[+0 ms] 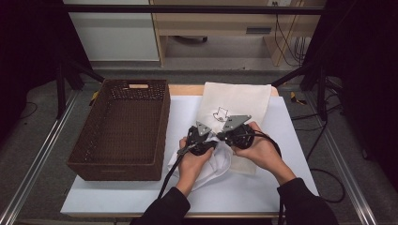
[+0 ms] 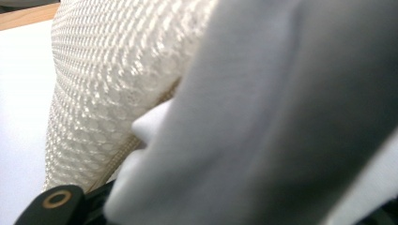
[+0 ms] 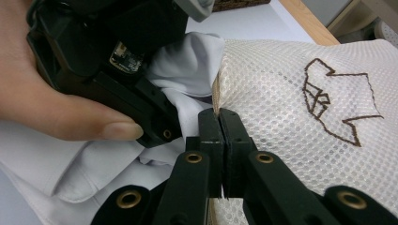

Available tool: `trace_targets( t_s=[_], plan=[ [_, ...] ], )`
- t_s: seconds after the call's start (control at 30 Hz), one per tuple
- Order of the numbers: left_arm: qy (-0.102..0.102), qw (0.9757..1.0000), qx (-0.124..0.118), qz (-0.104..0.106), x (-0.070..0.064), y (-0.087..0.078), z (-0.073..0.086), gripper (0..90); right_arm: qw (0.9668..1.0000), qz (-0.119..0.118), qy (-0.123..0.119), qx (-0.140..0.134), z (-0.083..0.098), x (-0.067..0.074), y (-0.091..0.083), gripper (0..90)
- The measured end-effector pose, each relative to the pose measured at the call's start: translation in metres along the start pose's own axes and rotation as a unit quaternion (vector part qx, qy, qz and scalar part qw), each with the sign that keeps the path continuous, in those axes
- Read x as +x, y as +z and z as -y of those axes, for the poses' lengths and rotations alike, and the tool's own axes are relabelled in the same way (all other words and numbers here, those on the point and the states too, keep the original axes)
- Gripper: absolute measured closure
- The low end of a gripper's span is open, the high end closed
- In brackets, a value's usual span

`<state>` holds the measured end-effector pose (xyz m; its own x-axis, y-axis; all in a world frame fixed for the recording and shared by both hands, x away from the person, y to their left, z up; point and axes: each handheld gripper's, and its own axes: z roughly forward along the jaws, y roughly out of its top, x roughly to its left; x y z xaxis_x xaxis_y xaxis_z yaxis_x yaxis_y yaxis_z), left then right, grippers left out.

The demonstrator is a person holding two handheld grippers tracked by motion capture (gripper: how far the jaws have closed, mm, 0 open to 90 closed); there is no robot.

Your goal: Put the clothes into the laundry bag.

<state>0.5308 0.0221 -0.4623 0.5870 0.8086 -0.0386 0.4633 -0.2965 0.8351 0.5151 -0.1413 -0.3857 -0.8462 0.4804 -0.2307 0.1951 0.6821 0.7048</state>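
White table (image 1: 281, 140) lies under both grippers. Right gripper (image 3: 219, 115) has its jaws pressed together on the edge of the mesh bag (image 3: 291, 117), right at the tips. Left gripper (image 1: 199, 140) is just beside it, and white cloth (image 3: 187, 65) sits bunched between its jaws; I cannot tell if they squeeze it. Farther off to the left stands a brown basket (image 1: 122, 126).

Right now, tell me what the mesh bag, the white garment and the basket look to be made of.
Mesh bag: cream synthetic netting, probably; honeycomb holes, slight sheen, brown stitched emblem.
White garment: smooth woven cloth, likely cotton or a blend; soft matte folds.
Basket: dark brown woven wicker or rattan, possibly imitation; visible weave, matte.
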Motion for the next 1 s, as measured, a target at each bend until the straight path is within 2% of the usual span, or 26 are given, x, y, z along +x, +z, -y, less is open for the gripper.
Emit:
trace_targets(
  t_s=[0.07,0.1,0.2,0.5,0.9,0.97,1.0],
  plan=[
    [-0.003,1.0,0.0,-0.002,0.0,0.001,0.0,55.1,1.0,-0.001,0.0,0.0,0.0,0.001,0.0,89.1],
    [-0.014,0.9999,0.002,-0.003,0.002,0.002,0.0,54.5,1.0,-0.006,0.002,0.001,0.001,0.003,0.001,89.1],
    [-0.008,0.9999,0.001,-0.006,0.0,0.002,0.001,52.6,1.0,-0.007,-0.002,0.004,0.003,0.005,0.003,89.1],
    [-0.011,0.9999,0.004,-0.008,0.003,0.004,0.001,47.7,0.9999,-0.014,0.003,0.0,0.004,0.005,0.002,89.1],
    [0.008,0.9999,0.006,-0.002,0.0,-0.001,0.0,41.1,1.0,-0.003,0.009,0.002,0.009,-0.001,0.002,89.1],
    [0.028,0.9996,0.01,-0.001,-0.002,-0.003,-0.001,36.0,0.9999,-0.001,0.011,0.003,0.01,-0.003,0.002,89.1],
    [0.028,0.9996,0.01,-0.001,-0.002,-0.003,-0.001,34.3,0.9999,0.0,0.013,0.004,0.011,-0.004,0.002,89.0]
  ],
)
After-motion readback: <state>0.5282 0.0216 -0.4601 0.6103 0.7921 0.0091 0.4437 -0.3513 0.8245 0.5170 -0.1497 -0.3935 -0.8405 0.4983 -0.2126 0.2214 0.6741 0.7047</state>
